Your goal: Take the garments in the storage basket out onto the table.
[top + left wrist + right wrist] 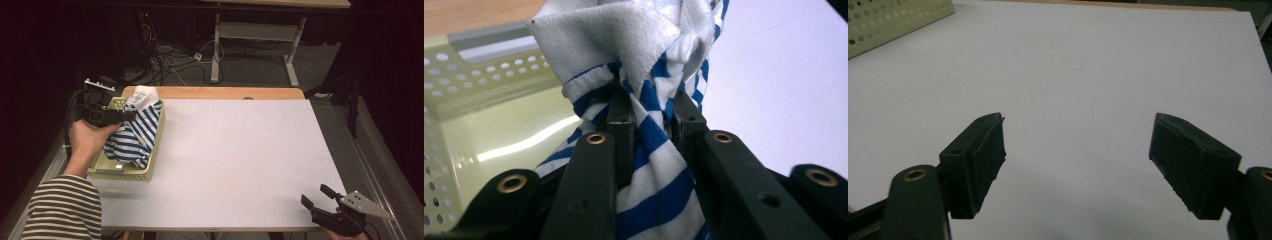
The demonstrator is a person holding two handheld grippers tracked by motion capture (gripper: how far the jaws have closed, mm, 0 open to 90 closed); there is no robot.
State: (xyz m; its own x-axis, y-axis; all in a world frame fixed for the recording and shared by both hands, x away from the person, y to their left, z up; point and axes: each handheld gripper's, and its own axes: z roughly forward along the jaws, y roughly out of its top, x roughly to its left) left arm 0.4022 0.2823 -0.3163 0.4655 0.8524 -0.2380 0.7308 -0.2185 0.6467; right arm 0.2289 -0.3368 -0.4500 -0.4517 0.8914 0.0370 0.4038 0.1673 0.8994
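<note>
Cloth: I see the blue-and-white striped cloth (pixel 132 135) bunched up over the far end of the pale green perforated basket (pixel 127 172), hanging down into it.
Left gripper: my left gripper (pixel 651 112) has its jaws pinched narrow on a fold of the cloth, blue stripes squeezed between the pads.
Basket: it sits at the left edge of the white table (pixel 240 160).
Right gripper: my right gripper (pixel 1075 160) hovers over bare table at the near right corner, jaws spread wide, nothing between them.
</note>
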